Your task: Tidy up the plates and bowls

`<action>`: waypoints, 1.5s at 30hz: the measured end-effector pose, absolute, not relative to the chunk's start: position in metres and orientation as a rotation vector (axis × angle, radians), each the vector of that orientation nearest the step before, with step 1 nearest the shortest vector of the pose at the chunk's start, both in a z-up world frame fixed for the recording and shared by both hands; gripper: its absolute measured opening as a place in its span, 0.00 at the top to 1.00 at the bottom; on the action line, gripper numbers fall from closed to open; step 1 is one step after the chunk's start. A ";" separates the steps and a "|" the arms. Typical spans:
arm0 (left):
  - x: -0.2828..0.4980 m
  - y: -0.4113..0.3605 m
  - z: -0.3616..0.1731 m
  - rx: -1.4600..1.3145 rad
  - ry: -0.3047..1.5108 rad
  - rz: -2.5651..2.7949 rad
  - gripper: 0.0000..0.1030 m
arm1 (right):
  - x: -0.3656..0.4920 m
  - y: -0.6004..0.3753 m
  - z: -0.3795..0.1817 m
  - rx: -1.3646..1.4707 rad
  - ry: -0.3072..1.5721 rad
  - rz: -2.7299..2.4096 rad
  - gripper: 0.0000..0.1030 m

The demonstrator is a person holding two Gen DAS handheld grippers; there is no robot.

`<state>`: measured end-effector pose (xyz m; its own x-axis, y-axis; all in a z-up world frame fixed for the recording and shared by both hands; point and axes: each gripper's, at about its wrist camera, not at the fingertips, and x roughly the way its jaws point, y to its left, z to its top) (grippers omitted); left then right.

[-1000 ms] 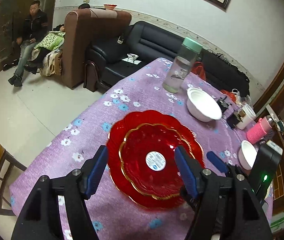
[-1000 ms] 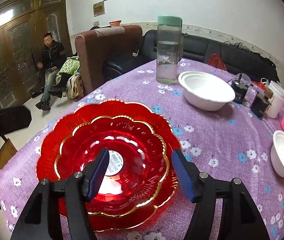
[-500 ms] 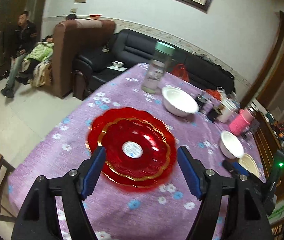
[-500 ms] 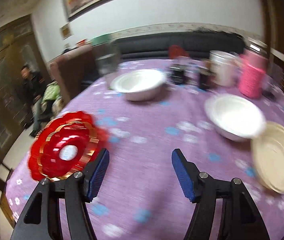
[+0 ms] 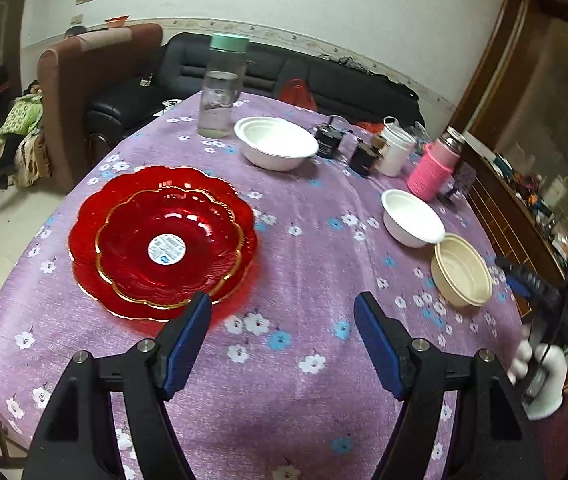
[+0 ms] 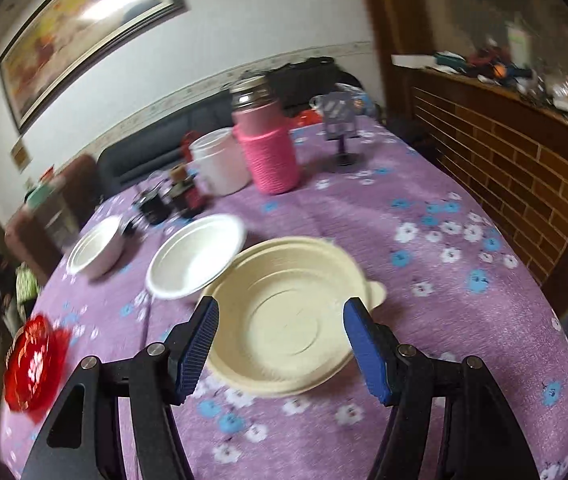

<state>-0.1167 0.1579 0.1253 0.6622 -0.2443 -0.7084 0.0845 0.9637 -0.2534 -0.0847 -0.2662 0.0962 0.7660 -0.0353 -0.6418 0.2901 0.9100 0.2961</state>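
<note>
Two red scalloped plates point(image 5: 163, 240) sit stacked on the purple flowered tablecloth point(image 5: 304, 360), left of my open, empty left gripper point(image 5: 281, 340); they show blurred at the left in the right wrist view point(image 6: 35, 364). A cream bowl point(image 6: 284, 312) lies just ahead of my open, empty right gripper point(image 6: 279, 344), its near rim between the fingertips; it also shows in the left wrist view point(image 5: 462, 276). A small white bowl point(image 6: 195, 256) point(image 5: 412, 218) touches its far rim. A larger white bowl point(image 5: 275, 143) point(image 6: 95, 250) stands further back.
A clear bottle with a green lid point(image 5: 221, 88), a pink-sleeved flask point(image 6: 265, 144) point(image 5: 434, 168), a white cup point(image 6: 219, 164) and small dark jars point(image 5: 366, 154) stand along the table's far side. A wooden cabinet point(image 6: 516, 176) is at the right. Sofas point(image 5: 284, 76) lie behind.
My right gripper swung right, from over the red plates to the cream bowl. My left gripper pulled back and rose, leaving the red plates to its left.
</note>
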 end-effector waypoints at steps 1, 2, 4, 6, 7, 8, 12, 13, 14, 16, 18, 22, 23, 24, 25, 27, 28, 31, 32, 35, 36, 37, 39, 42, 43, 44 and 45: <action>-0.117 0.155 0.125 -0.196 0.831 -0.189 0.29 | -0.081 -0.269 0.096 0.411 0.678 -0.179 0.33; -0.117 0.152 0.124 -0.190 0.835 -0.192 0.29 | -0.074 -0.270 0.098 0.419 0.681 -0.164 0.33; -0.116 0.146 0.122 -0.181 0.843 -0.199 0.29 | -0.057 -0.266 0.100 0.404 0.701 -0.124 0.33; -0.116 0.141 0.121 -0.172 0.848 -0.210 0.29 | -0.031 -0.261 0.102 0.384 0.736 -0.084 0.33; -0.116 0.138 0.120 -0.165 0.850 -0.217 0.29 | -0.021 -0.260 0.099 0.378 0.759 -0.068 0.33; -0.116 0.134 0.120 -0.154 0.852 -0.223 0.29 | -0.009 -0.259 0.098 0.375 0.780 -0.058 0.33; -0.114 0.119 0.115 -0.101 0.868 -0.246 0.29 | 0.042 -0.250 0.089 0.309 0.887 -0.038 0.33; -0.113 0.116 0.113 -0.092 0.874 -0.251 0.29 | 0.051 -0.248 0.087 0.290 0.902 -0.043 0.33; -0.112 0.112 0.111 -0.083 0.880 -0.255 0.29 | 0.060 -0.246 0.084 0.274 0.921 -0.041 0.33; -0.108 0.106 0.107 -0.064 0.896 -0.256 0.29 | 0.079 -0.241 0.075 0.239 0.969 -0.045 0.33; -0.105 0.099 0.102 -0.046 0.915 -0.260 0.29 | 0.096 -0.237 0.066 0.214 1.008 -0.049 0.33; -0.101 0.093 0.095 -0.035 0.933 -0.275 0.29 | 0.122 -0.231 0.050 0.191 1.093 -0.053 0.33; -0.100 0.093 0.094 -0.034 0.936 -0.275 0.29 | 0.125 -0.227 0.046 0.176 1.115 -0.051 0.34; -0.099 0.093 0.093 -0.037 0.939 -0.274 0.29 | 0.128 -0.222 0.044 0.156 1.129 -0.050 0.43; -0.097 0.095 0.092 -0.041 0.942 -0.272 0.29 | 0.130 -0.217 0.042 0.140 1.142 -0.037 0.52; -0.093 0.098 0.090 -0.050 0.948 -0.264 0.29 | 0.130 -0.207 0.038 0.123 1.175 -0.006 0.83; -0.090 0.100 0.089 -0.057 0.952 -0.259 0.29 | 0.128 -0.202 0.037 0.112 1.180 0.002 0.83; -0.084 0.104 0.088 -0.078 0.954 -0.250 0.29 | 0.115 -0.188 0.038 0.073 1.183 0.058 0.84; -0.081 0.105 0.087 -0.084 0.955 -0.247 0.29 | 0.111 -0.184 0.037 0.081 1.196 0.089 0.84; -0.072 0.104 0.087 -0.095 0.956 -0.255 0.29 | 0.095 -0.169 0.039 0.062 1.208 0.157 0.85; -0.068 0.102 0.086 -0.102 0.955 -0.260 0.29 | 0.090 -0.163 0.039 0.057 1.219 0.184 0.85; -0.063 0.100 0.086 -0.109 0.954 -0.263 0.29 | 0.085 -0.157 0.040 0.053 1.230 0.210 0.85; -0.053 0.093 0.085 -0.120 0.952 -0.273 0.30 | 0.070 -0.149 0.042 0.046 1.237 0.249 0.85; -0.035 0.079 0.077 -0.118 0.966 -0.284 0.30 | 0.048 -0.146 0.045 0.069 1.239 0.301 0.85; -0.030 0.075 0.074 -0.120 0.975 -0.292 0.30 | 0.041 -0.147 0.045 0.073 1.235 0.312 0.85; -0.023 0.070 0.070 -0.124 0.986 -0.301 0.30 | 0.034 -0.146 0.046 0.074 1.230 0.320 0.85; -0.016 0.066 0.065 -0.130 1.000 -0.303 0.30 | 0.028 -0.147 0.046 0.081 1.229 0.329 0.85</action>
<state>-0.0155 0.0661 0.0653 0.5023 -0.3089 -0.8076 0.1908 0.9506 -0.2449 0.0278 -0.1468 0.0460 0.2950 0.2902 -0.9104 -0.2036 0.9500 0.2369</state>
